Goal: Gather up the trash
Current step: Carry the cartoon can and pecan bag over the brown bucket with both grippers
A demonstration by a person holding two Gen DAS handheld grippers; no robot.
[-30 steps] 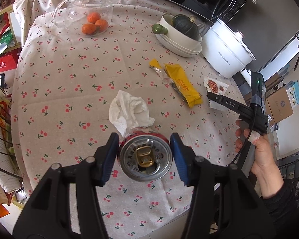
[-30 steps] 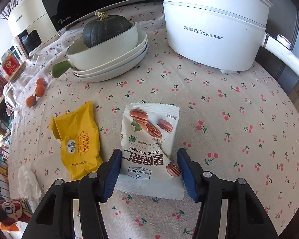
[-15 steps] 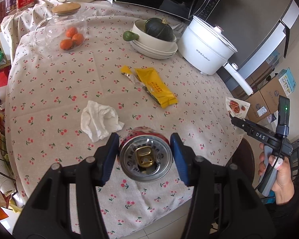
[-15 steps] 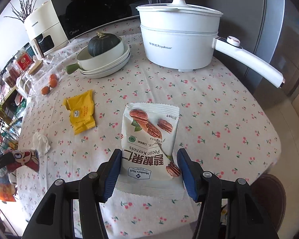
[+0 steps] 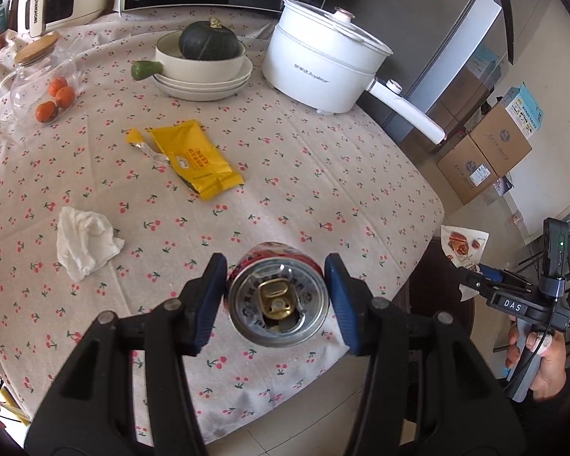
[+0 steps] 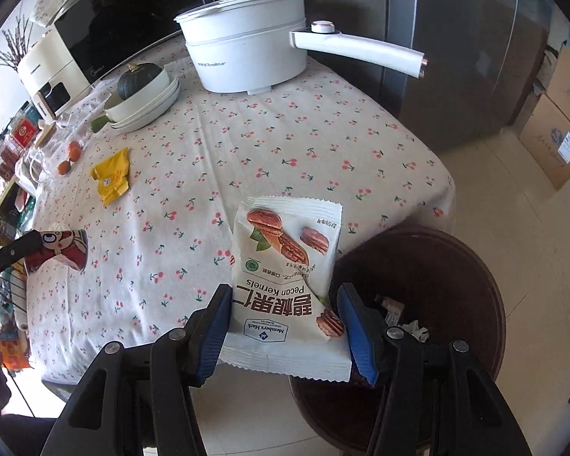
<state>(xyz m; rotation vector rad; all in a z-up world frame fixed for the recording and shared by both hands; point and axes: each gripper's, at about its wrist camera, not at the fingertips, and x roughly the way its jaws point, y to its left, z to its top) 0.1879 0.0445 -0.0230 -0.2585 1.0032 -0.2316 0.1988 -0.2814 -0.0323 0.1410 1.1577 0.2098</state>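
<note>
Four pieces of trash: the left gripper (image 5: 277,300) clamps one can (image 5: 278,301) above the table's (image 5: 323,159) near edge; the right gripper (image 6: 285,326) pinches one pecan bag (image 6: 285,266) beside a brown bin (image 6: 437,285). One yellow wrapper (image 5: 197,159) and one tissue (image 5: 85,241) lie on the table, left.

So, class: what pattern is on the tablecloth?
Small red cherries on the pale tablecloth; clearest in the left wrist view.
</note>
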